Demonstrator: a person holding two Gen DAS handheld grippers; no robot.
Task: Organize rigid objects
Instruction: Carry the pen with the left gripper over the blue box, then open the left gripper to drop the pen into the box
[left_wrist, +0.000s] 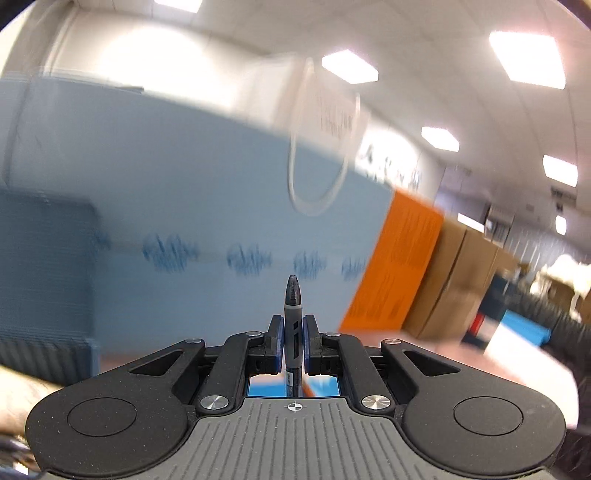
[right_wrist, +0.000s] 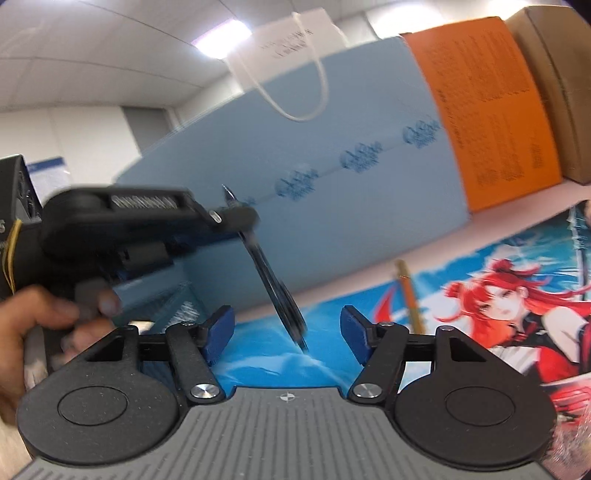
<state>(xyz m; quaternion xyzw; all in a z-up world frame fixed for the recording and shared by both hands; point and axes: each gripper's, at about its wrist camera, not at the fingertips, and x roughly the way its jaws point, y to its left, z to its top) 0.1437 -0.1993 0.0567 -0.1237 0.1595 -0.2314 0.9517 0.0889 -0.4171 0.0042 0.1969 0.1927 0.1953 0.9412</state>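
Above an anime-print mat, left hand-held gripper clamps a pen; right hand-held gripper gapes.

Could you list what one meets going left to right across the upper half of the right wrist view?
Left tongs holding a dark pen → white paper bag → blue board → orange box → brown cardboard box.

The left gripper, black with blue pads, is clamped on a slim grey-and-black marker pen whose dark capped tip points straight ahead. Beyond it, blurred, stands a large light-blue foam board. An orange printed box is just beside the board's right end, and a white paper bag with looped string handles shows above it.
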